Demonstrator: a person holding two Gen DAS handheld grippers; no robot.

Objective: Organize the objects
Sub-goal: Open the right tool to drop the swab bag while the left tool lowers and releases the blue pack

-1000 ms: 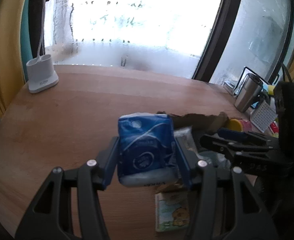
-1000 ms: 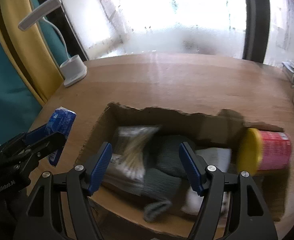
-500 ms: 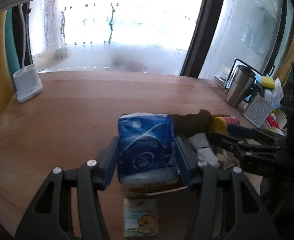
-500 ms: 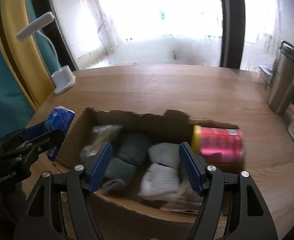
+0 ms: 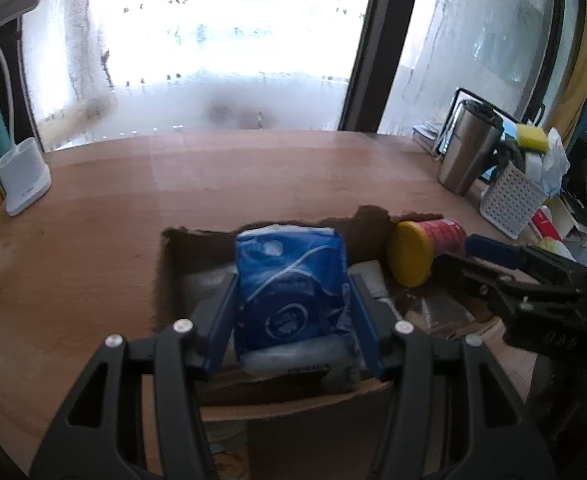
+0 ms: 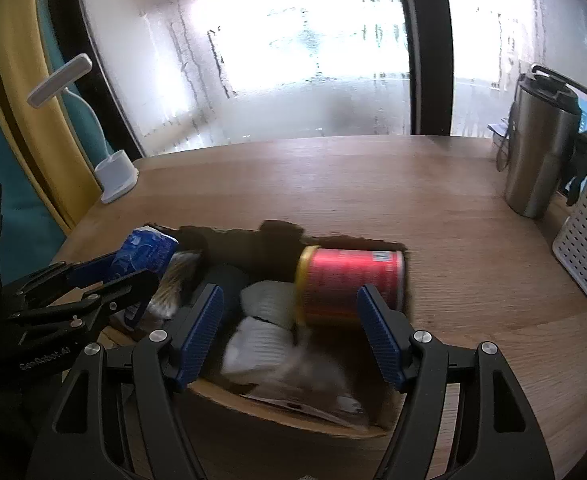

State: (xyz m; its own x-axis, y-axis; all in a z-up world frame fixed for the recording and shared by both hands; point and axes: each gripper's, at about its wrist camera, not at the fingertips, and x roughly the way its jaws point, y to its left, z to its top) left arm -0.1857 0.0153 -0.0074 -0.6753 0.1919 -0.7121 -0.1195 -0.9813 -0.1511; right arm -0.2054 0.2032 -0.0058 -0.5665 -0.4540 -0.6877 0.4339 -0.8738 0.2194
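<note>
Moved: I've carried both grippers from beside the cardboard box to over it.
Left gripper: clamped on blue tissue pack, above box, for dropping in.
Right gripper: half-spread, empty, over box socks, near red can.

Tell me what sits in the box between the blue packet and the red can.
In the right wrist view, rolled socks, one dark and two pale, lie in the cardboard box between the blue packet and the red can.

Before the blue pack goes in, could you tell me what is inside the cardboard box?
Inside the cardboard box: a red can on its side, rolled socks, some packets. Whatever lies beneath them is hidden.
</note>
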